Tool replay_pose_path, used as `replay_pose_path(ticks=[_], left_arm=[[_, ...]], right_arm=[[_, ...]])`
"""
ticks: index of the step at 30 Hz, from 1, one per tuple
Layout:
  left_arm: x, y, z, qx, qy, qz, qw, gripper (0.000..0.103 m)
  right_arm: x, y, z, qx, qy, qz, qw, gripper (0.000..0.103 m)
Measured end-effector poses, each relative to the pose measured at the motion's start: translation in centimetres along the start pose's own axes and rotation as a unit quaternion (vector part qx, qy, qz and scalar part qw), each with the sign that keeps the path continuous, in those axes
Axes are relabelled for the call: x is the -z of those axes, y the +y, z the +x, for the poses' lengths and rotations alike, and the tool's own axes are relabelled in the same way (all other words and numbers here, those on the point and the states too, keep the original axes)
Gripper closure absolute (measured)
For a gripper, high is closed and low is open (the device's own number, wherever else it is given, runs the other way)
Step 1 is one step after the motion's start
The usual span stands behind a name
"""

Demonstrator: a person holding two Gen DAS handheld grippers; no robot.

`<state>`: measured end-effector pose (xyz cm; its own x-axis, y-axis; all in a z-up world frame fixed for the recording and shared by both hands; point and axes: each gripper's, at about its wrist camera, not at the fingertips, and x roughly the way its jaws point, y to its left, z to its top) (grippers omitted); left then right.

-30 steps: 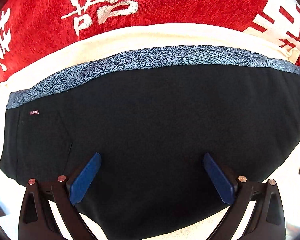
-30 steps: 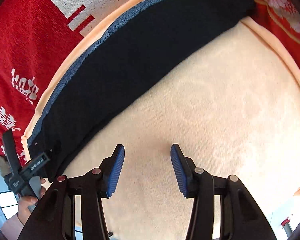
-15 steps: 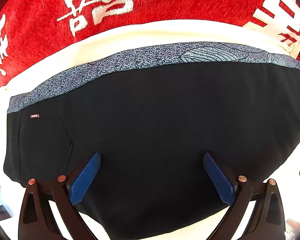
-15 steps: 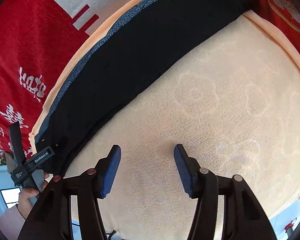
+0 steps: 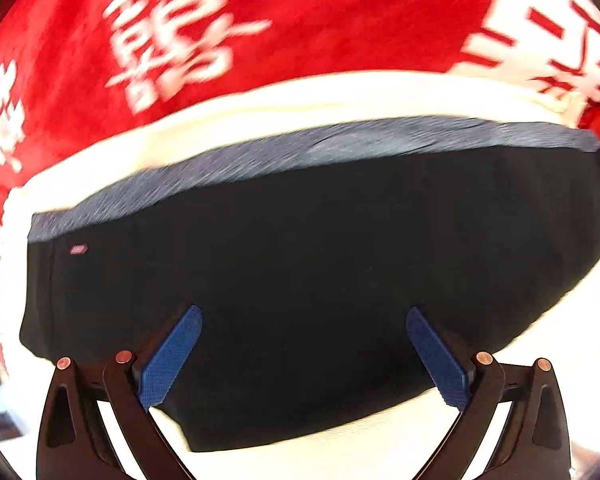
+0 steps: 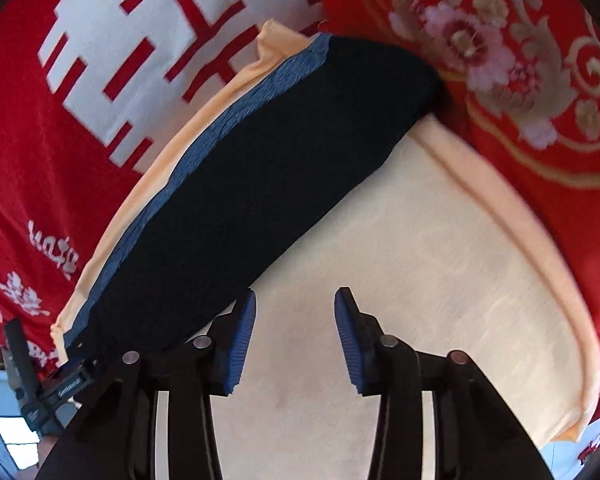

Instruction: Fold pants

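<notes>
Folded black pants [image 5: 300, 248] with a blue-grey patterned waistband [image 5: 340, 144] lie flat on a cream cloth [image 5: 300, 96]. My left gripper [image 5: 304, 320] hangs above them pointing down, wide open, nothing between its blue pads. In the right wrist view the pants [image 6: 268, 184] run as a long dark strip from lower left to upper right across the cream cloth [image 6: 420, 248]. My right gripper [image 6: 296, 304] hovers over bare cream cloth beside the pants' near edge; its jaws are closing with nothing between them. The other gripper's handle [image 6: 48, 384] shows at the lower left edge.
A red blanket with white characters [image 5: 172, 28] lies beyond the cream cloth. A red cover with a gold and pink flower pattern [image 6: 500, 48] lies at the upper right in the right wrist view. The cream cloth's hem [image 6: 568, 280] curves along the right.
Both hands have shifted and the views blur with motion. The pants sit a little lower in the left view. The right gripper has moved toward the pants' edge, and its jaws widened, then narrowed.
</notes>
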<state>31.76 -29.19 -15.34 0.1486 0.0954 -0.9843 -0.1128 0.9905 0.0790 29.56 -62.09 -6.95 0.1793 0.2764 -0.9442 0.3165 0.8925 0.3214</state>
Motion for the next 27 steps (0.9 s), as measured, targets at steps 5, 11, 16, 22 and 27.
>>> replay_pose_path(ticks=[5, 11, 16, 22, 27], left_arm=[[-1.9, -5.7, 0.6, 0.030, -0.002, 0.018, 0.9994, 0.000], [-3.4, -9.8, 0.6, 0.040, -0.015, 0.020, 0.9989, 0.000], [-3.9, -11.6, 3.5, 0.026, 0.007, 0.026, 0.9993, 0.000], [-4.3, -12.1, 3.5, 0.030, -0.008, 0.029, 0.9991, 0.000], [-4.2, -12.5, 3.3, 0.031, -0.008, 0.031, 0.9990, 0.000]], right_arm=[[-4.8, -1.7, 0.8, 0.022, -0.037, 0.010, 0.999, 0.063], [-8.3, -0.3, 0.3, 0.048, -0.076, -0.049, 0.995, 0.103], [-8.1, -2.7, 0.7, 0.003, -0.036, 0.000, 0.999, 0.100], [-3.9, -3.9, 1.0, -0.036, -0.011, 0.034, 0.999, 0.067], [-5.7, -4.7, 1.4, -0.008, -0.050, 0.074, 0.996, 0.069]])
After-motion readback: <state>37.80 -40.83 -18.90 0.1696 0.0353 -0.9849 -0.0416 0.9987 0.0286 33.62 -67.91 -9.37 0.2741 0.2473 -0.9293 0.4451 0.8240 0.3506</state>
